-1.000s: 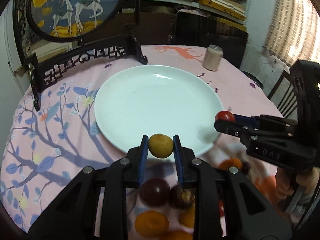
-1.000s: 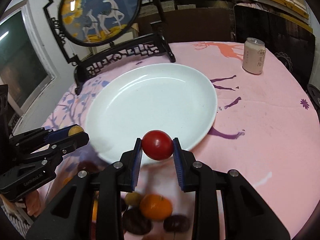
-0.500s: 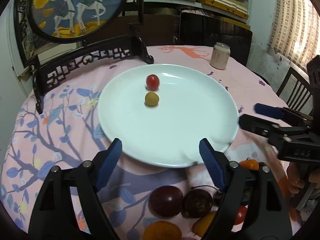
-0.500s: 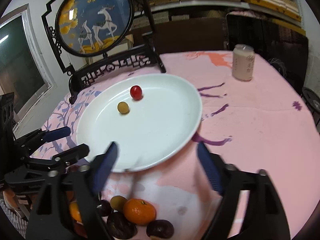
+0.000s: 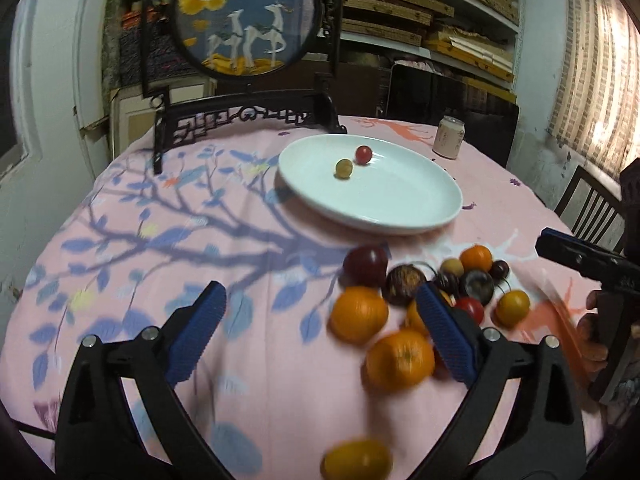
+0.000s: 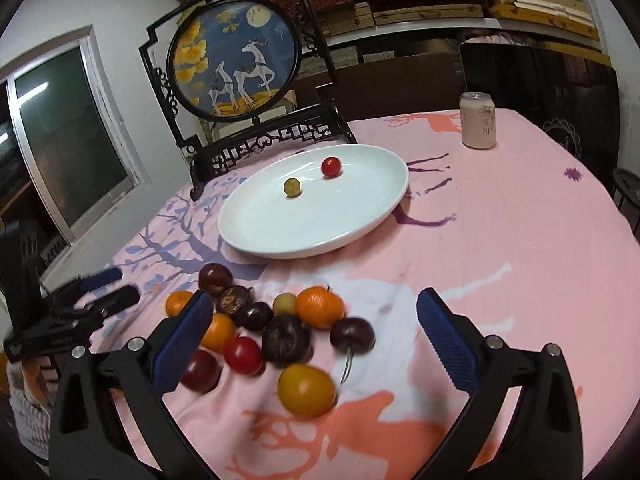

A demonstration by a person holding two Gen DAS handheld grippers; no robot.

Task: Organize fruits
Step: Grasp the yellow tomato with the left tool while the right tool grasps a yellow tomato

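Both grippers empty w/ fingers spread wide. Left gripper (image 5: pixel 320 340) hangs near the table's near-left side; right gripper (image 6: pixel 316 340) sits over the fruit pile (image 6: pixel 272 328) – prob. lining up the next pick. Plate (image 6: pixel 360 224) lies farther back, holding a red tomato (image 6: pixel 331 166) & a yellow one (image 6: pixel 292 187), just apart. Pile stays loose on the cloth (image 6: pixel 500 240), close to the plate's near rim – short carry. Can (image 6: pixel 478 126) far right, deer screen (image 6: pixel 236 60) far left, both clear of the work.

Dim, warm indoor light; glare whitens the plate (image 6: pixel 360 216). Near fruit (image 5: pixel 400 360) smears with motion blur. Fisheye bends edges, corners go black.
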